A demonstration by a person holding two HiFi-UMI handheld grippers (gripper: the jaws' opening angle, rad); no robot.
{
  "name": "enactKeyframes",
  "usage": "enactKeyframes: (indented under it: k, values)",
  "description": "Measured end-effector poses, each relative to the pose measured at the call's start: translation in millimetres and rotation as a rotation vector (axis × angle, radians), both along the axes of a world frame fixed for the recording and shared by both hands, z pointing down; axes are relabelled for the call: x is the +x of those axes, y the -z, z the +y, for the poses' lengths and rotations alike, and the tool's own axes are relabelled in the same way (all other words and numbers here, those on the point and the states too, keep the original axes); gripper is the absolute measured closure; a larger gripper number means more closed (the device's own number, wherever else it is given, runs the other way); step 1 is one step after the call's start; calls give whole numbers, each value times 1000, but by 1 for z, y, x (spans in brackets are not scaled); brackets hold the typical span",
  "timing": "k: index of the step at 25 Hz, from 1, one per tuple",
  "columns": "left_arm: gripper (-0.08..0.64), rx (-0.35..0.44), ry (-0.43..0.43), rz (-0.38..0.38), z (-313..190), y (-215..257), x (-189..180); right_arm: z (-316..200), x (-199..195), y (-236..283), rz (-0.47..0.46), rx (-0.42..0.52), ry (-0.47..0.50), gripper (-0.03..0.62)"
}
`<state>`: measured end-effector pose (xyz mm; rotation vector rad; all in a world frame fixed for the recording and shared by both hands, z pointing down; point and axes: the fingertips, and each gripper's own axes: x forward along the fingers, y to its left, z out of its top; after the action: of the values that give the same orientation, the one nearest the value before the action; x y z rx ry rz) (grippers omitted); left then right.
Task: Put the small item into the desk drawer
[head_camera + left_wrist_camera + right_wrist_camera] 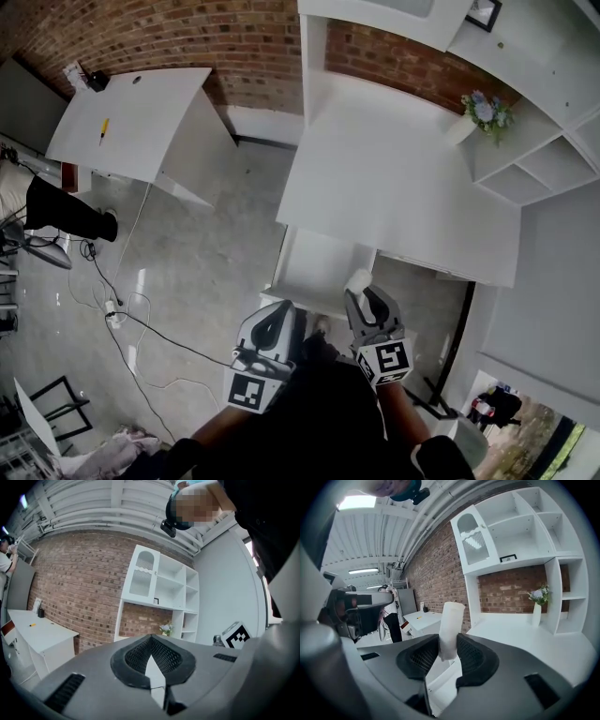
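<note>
**Head view with both gripper views.** The near end of the drawer is covered by the two grippers and by the dark sleeves behind them, so its depth cannot be judged. The lower end of the small item is sunk between the pads and is not seen.

The drawer is shown pulled out beneath the front edge of the white desk, at 12 o'clock from the grippers. Bare floor lies at 9 o'clock of the drawer and is crossed by a cable.

The right gripper is clamped on the small item, a white cylinder. The cylinder is held upright with its top above the pads, and it is seen against the drawer's right edge. The left gripper is closed tip to tip, with nothing gripped, near the drawer's left rim.
</note>
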<state>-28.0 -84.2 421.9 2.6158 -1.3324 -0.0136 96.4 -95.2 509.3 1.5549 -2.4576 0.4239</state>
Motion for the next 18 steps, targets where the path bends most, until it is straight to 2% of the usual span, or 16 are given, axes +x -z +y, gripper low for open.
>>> enactKeyframes:
  k: [7,18]
  values:
    - [537,-46,12,22,-34,-17,-8,-37,-9,-48,30,-92,6,454]
    - [537,-82,-7,23,-66,-33,-12,-62,-15,-127,83,-235,16,454]
